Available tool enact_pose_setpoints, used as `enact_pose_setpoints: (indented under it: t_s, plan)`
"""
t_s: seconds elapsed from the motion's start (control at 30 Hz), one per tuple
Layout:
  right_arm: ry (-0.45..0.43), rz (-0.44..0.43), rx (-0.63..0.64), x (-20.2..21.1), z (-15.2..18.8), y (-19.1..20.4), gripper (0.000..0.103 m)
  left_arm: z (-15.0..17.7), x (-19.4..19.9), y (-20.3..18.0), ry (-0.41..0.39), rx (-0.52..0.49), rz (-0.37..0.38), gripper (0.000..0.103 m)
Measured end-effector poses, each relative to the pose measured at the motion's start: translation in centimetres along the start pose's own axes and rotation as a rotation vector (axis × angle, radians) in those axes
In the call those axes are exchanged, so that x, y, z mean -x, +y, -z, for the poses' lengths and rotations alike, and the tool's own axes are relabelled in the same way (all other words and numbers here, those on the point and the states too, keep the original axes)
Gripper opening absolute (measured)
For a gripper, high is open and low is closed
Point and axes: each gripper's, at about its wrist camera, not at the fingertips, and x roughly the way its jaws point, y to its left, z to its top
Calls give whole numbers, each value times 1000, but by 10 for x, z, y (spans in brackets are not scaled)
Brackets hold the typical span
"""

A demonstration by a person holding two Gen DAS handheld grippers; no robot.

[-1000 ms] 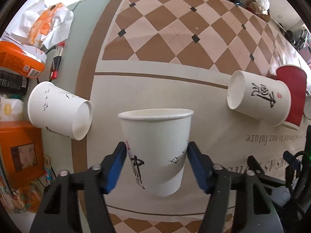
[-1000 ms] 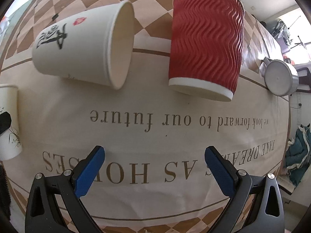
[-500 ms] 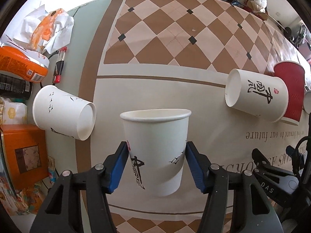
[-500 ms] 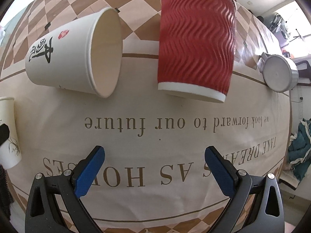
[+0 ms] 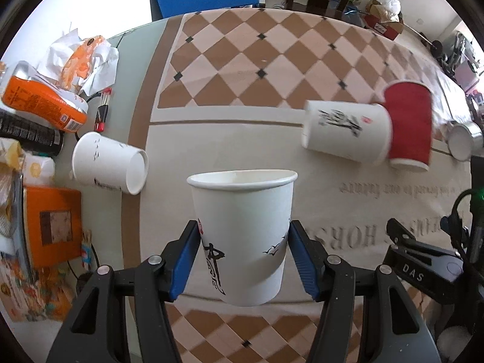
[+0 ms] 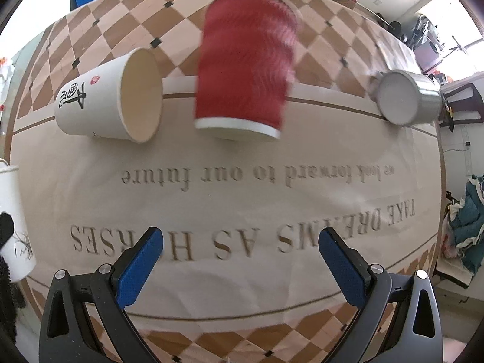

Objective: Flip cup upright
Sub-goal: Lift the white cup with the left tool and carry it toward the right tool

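Observation:
My left gripper (image 5: 244, 254) is shut on a white paper cup (image 5: 242, 236) with black calligraphy, held upright, mouth up, above the tablecloth. The same cup shows at the left edge of the right wrist view (image 6: 13, 220). A second white cup (image 5: 110, 163) lies on its side at the left. A third white cup (image 5: 345, 134) (image 6: 112, 103) lies on its side next to a red ribbed cup (image 5: 408, 130) (image 6: 245, 75) standing mouth down. My right gripper (image 6: 239, 260) is open and empty, in front of the red cup.
A metal cup (image 6: 405, 98) lies on its side at the right. Orange packets (image 5: 39, 103), crumpled paper (image 5: 81, 60), a red lighter (image 5: 103, 109) and an orange box (image 5: 51, 227) crowd the left edge. The tablecloth (image 6: 242, 199) carries printed lettering.
Both grippers have drawn back and up from the table; the cups look smaller and farther. The left gripper keeps the white cup upright. The right gripper stays open.

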Motion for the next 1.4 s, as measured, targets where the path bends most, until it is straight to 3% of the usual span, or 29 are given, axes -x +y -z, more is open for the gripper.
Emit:
enact_pose_setpoints:
  t_s: [0.27, 0.37, 0.57, 0.77, 1.27, 1.4]
  plan:
    - [1, 10, -40, 6, 43, -72, 103, 47, 24, -69, 21, 23, 54, 56]
    - [25, 23, -69, -11, 60, -101, 103, 64, 24, -101, 47, 17, 90, 56]
    - [69, 55, -125, -44, 80, -170, 103, 96, 0, -159, 143, 10, 170, 56]
    - [102, 53, -196, -70, 103, -220, 103, 114, -26, -204, 184, -23, 178, 57]
    - [118, 38, -218, -96, 125, -256, 103, 120, -41, -218, 173, -30, 131, 61]
    - [112, 22, -217, -88, 122, -251, 103, 118, -20, -222, 138, -25, 136, 76]
